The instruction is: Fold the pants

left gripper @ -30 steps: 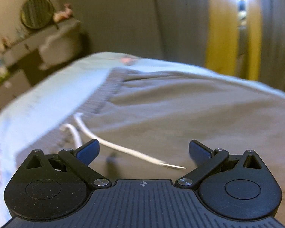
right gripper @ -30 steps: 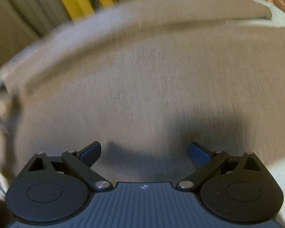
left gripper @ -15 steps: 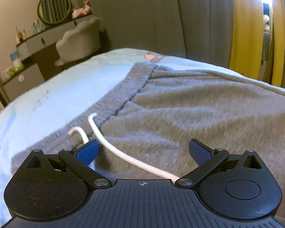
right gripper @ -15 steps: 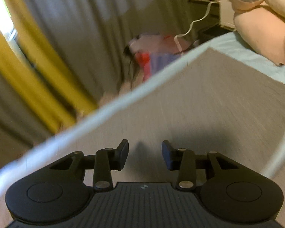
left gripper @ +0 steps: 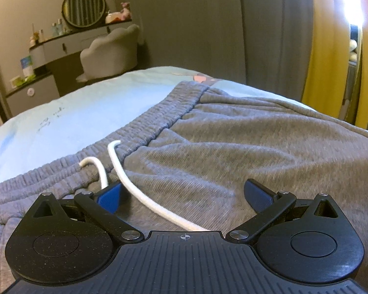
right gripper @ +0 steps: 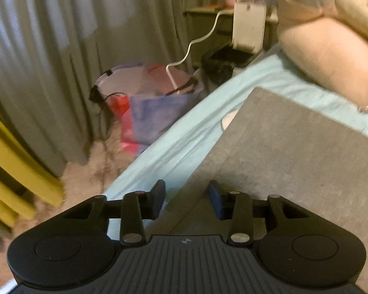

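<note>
Grey sweatpants (left gripper: 233,142) lie flat on a light blue bed. Their ribbed waistband (left gripper: 144,125) and white drawstring (left gripper: 135,186) show in the left wrist view. My left gripper (left gripper: 182,193) is wide open just above the fabric below the waistband, with the drawstring running between its fingers. In the right wrist view a pant leg (right gripper: 294,152) lies along the bed's edge. My right gripper (right gripper: 186,197) is partly closed with a gap, astride the leg's left edge; it holds nothing.
The bed sheet (left gripper: 73,112) extends left of the waistband. A vanity with chair (left gripper: 110,51) stands behind. A plush toy (right gripper: 331,49) lies at the bed's far end. A laundry bag (right gripper: 149,103), curtains (right gripper: 49,73) and carpet are beside the bed.
My right gripper swung from over the middle of the pants to the leg's edge and narrowed its jaws. My left gripper moved closer to the waistband and stayed open.
</note>
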Demonstrator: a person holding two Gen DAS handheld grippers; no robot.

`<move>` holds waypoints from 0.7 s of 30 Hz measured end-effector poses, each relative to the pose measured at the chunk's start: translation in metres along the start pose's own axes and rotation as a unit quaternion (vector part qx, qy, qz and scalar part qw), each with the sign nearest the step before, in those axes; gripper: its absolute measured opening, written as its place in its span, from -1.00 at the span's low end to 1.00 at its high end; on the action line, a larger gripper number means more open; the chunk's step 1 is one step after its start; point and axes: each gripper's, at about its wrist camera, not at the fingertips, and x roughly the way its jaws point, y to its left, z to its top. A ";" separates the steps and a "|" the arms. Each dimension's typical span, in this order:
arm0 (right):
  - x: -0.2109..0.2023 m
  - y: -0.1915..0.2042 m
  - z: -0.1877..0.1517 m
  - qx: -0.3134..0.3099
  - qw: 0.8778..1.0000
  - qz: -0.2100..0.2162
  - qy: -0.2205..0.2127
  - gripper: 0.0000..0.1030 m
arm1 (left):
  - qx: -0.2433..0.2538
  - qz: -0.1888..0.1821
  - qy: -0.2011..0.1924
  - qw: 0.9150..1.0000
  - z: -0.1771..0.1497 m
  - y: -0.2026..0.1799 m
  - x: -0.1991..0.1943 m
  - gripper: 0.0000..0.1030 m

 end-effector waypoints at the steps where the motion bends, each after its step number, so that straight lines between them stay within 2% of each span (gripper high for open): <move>1: 0.000 0.001 -0.002 -0.015 1.000 -0.020 -0.006 -0.76 | 0.000 0.000 0.000 1.000 0.000 0.000 0.000 1.00; 3: -0.007 -0.003 -0.004 -0.025 1.000 -0.011 -0.012 -0.89 | -0.004 -0.002 0.002 1.000 0.000 0.001 0.001 1.00; 5: -0.018 -0.014 -0.002 -0.023 1.000 0.000 -0.013 -0.91 | -0.012 -0.011 0.006 1.000 0.001 0.004 0.002 1.00; 7: -0.042 -0.029 -0.002 -0.035 0.999 0.022 -0.033 -0.96 | -0.026 -0.024 0.012 0.999 0.002 0.009 0.004 1.00; 10: -0.094 -0.078 -0.012 -0.010 0.996 0.066 -0.065 -0.96 | -0.038 -0.037 0.015 0.998 0.005 0.014 0.005 1.00; 12: -0.131 -0.124 -0.030 0.022 0.993 0.083 -0.084 -0.96 | -0.035 -0.040 0.016 0.998 0.005 0.014 0.004 1.00; 14: -0.164 -0.168 -0.062 0.040 0.992 0.086 -0.086 -0.96 | -0.029 -0.043 0.014 0.999 0.006 0.014 0.001 1.00; 16: -0.188 -0.205 -0.097 0.040 0.993 0.071 -0.088 -0.96 | -0.026 -0.052 0.018 0.998 0.008 0.014 -0.004 1.00; 19: -0.197 -0.253 -0.147 0.032 0.997 0.038 -0.062 -1.00 | -0.053 -0.095 0.029 0.994 0.013 0.026 -0.017 1.00; 21: -0.190 -0.283 -0.164 0.061 0.997 0.034 -0.022 -0.98 | -0.070 -0.124 0.029 0.989 0.016 0.032 -0.026 1.00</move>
